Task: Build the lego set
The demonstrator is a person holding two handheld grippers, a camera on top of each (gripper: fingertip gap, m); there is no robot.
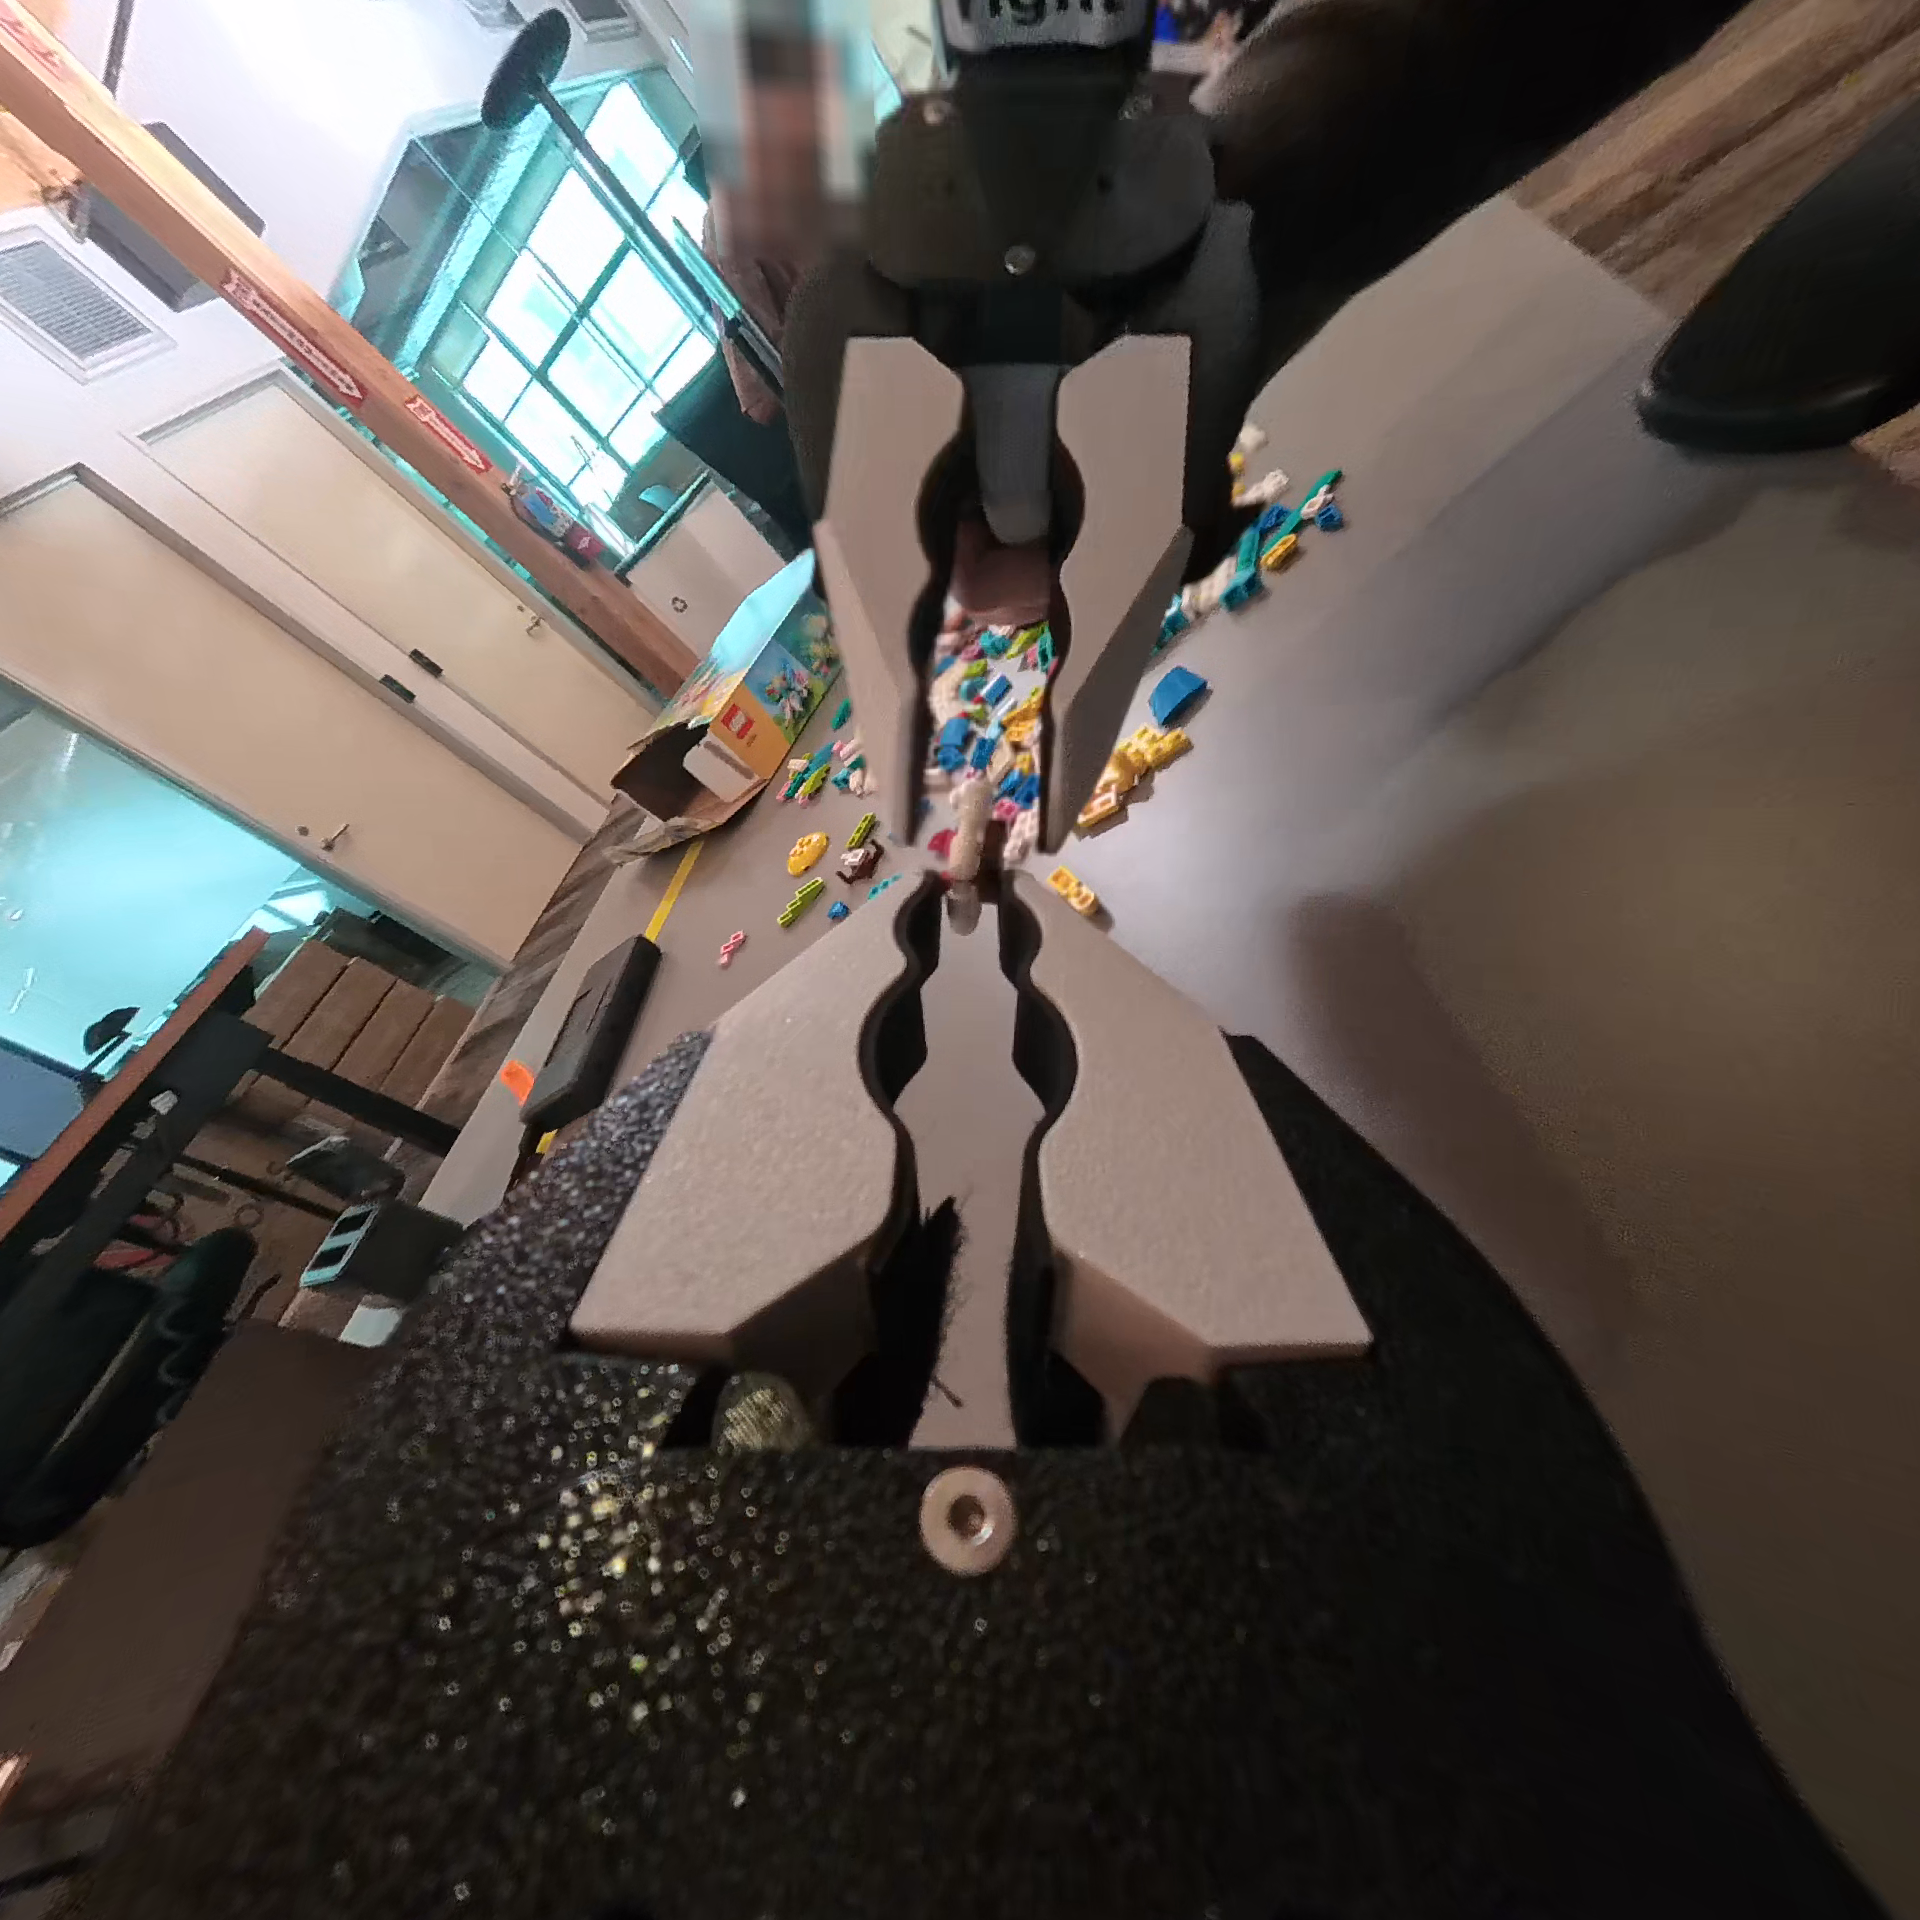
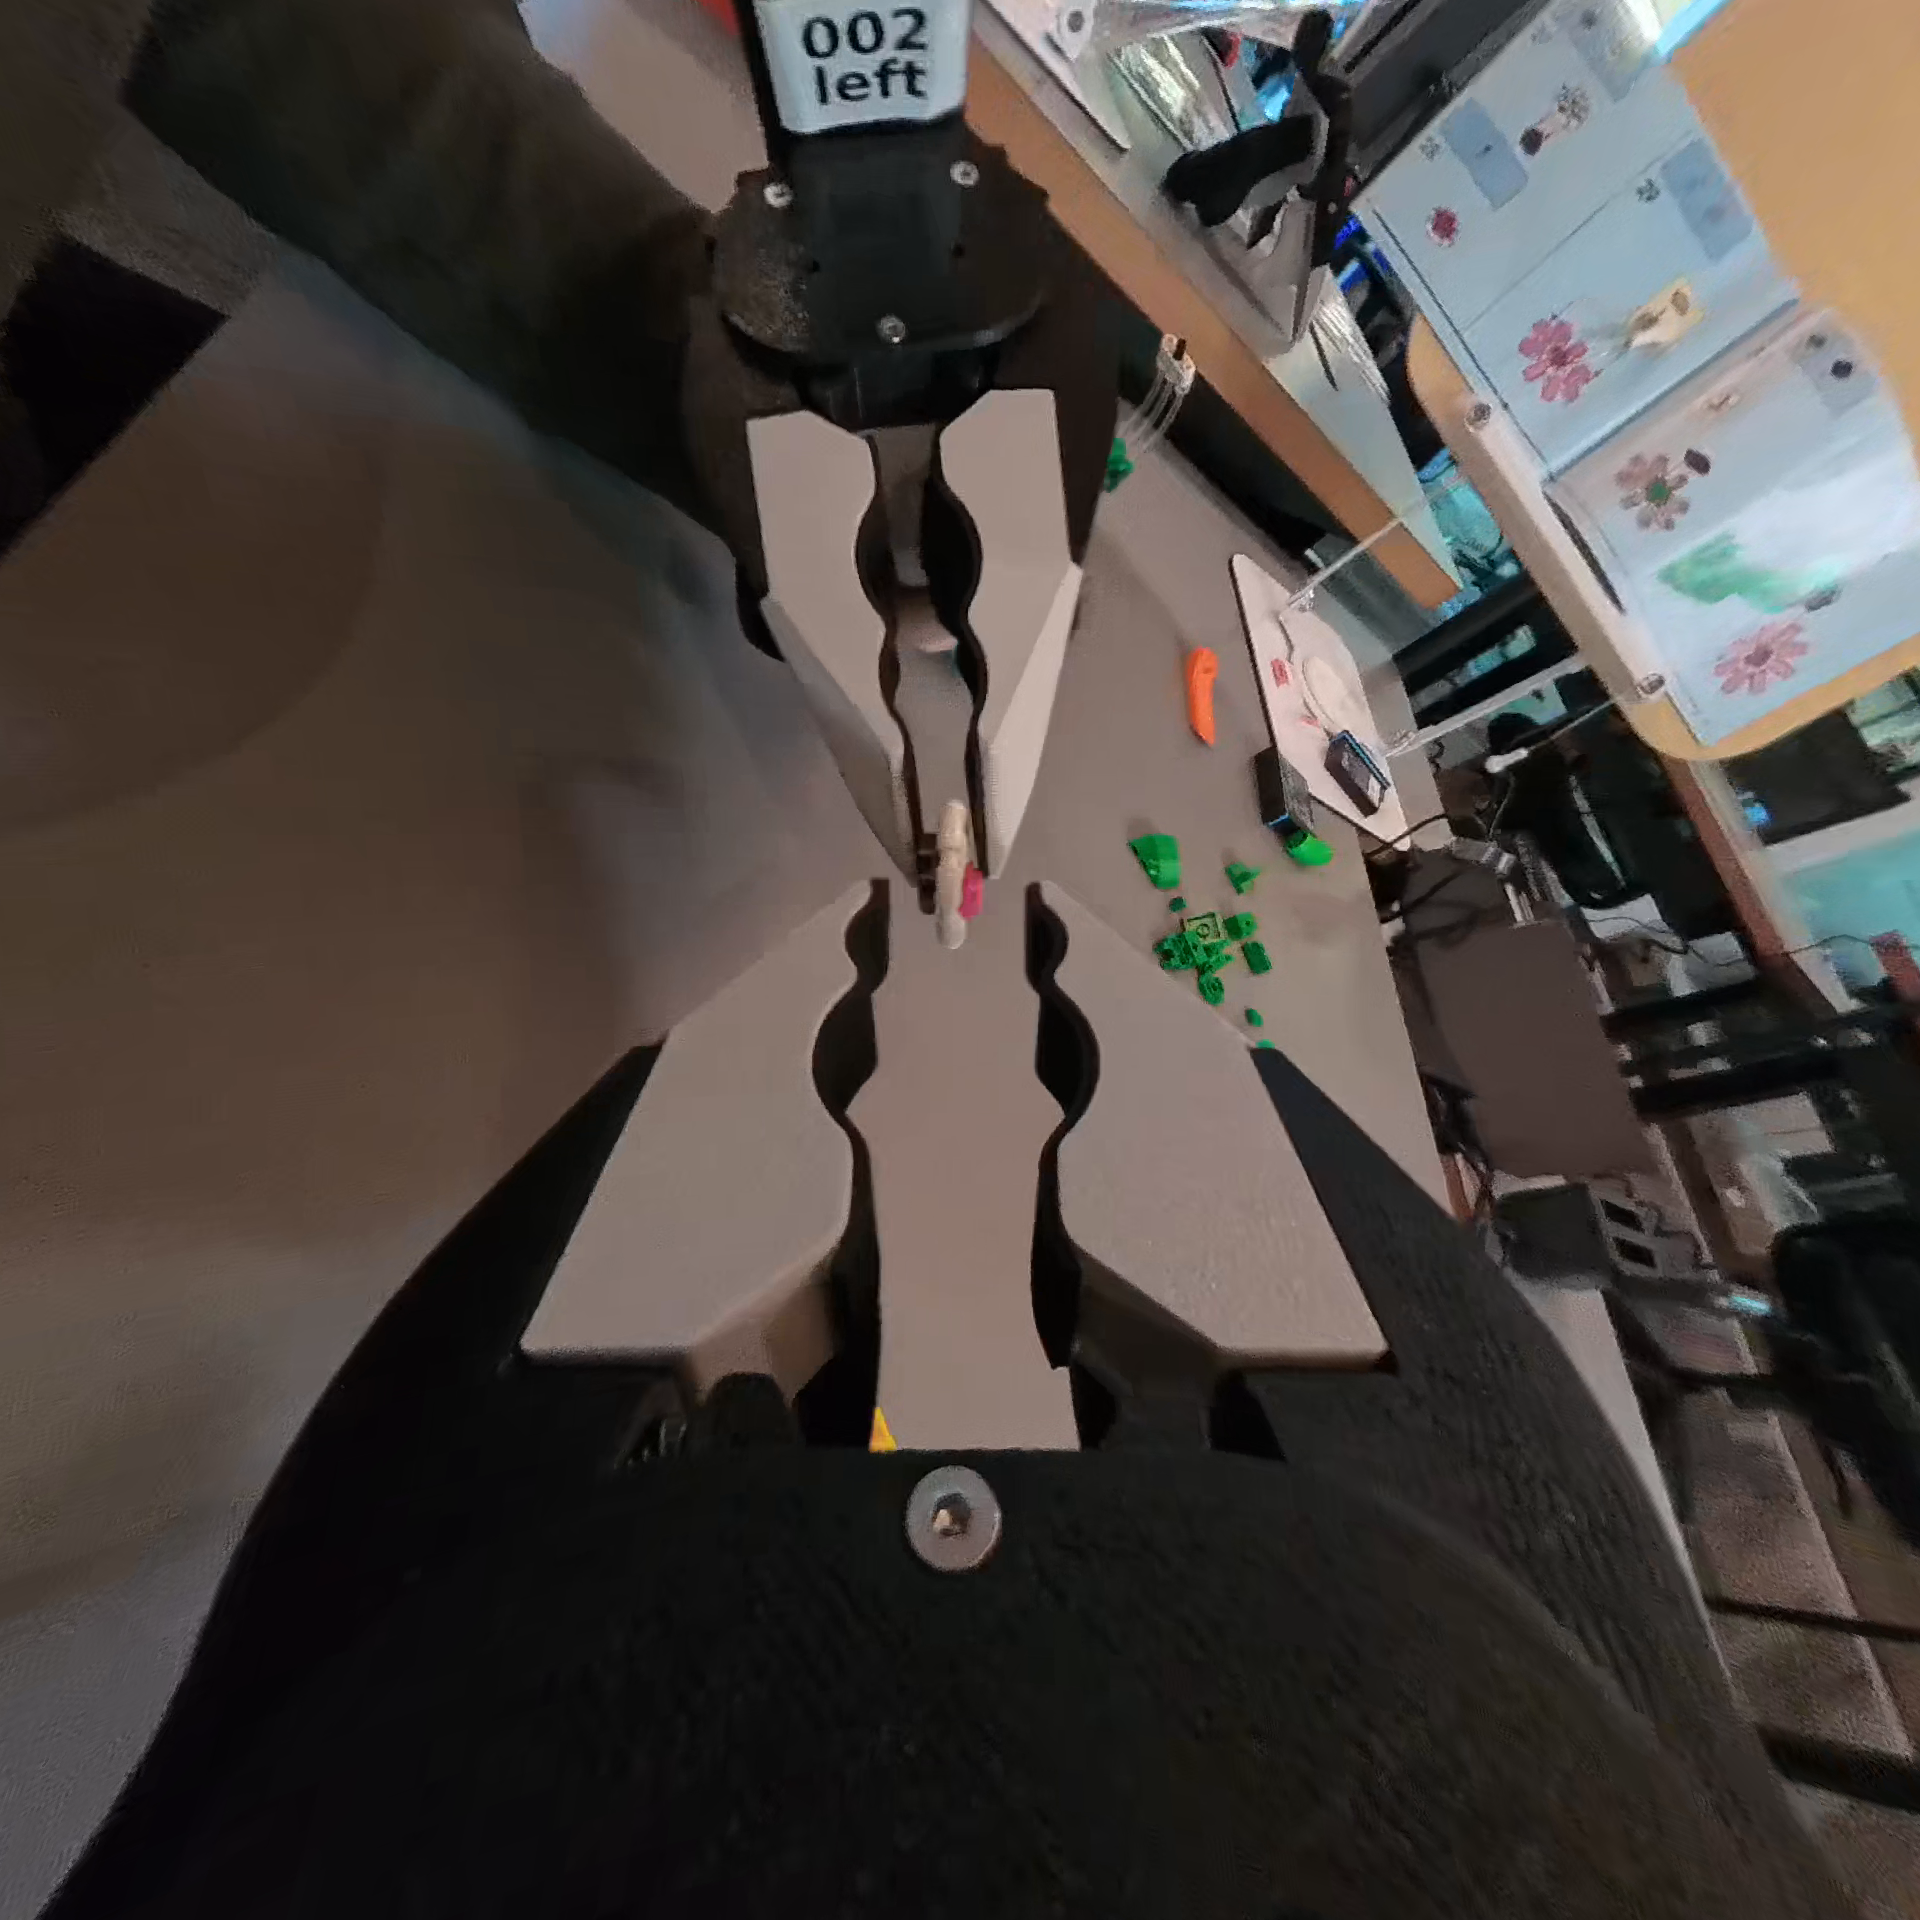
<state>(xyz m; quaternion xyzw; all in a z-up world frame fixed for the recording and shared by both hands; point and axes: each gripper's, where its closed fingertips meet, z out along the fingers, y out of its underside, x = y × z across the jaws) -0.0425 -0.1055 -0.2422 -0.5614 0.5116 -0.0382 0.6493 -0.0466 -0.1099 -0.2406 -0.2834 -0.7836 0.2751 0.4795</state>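
The white piece [image 2: 952,871] sits at the tip of the L gripper [image 2: 943,868], pinched between its two fingers, and sticks out past them toward the R gripper [image 2: 954,891]. In the left wrist view the same white piece [image 1: 967,831] shows beyond the L gripper [image 1: 966,883] tips, in the gap betw. the two tools, which face each other tip to tip, just above the grey table [image 1: 1558,831].

L gripper: fingers nearly together, clamping the white piece. R gripper [image 1: 982,831]: fingers spread apart w/ a clear gap, holding nothing; the piece lies just off its tips, and whether they touch it can't be told.

The piece is small, off-white, lumpy and elongated, w/ a small pink bit [image 2: 971,891] on one side.

On the far table lies a pile of loose bricks [image 1: 997,717], blue, yellow, pink and white, w/ the set's box [image 1: 748,707] at far left. In the right wrist view a cluster of green bricks [image 2: 1210,945] lies right of the tools, an orange piece [image 2: 1202,694] farther off.
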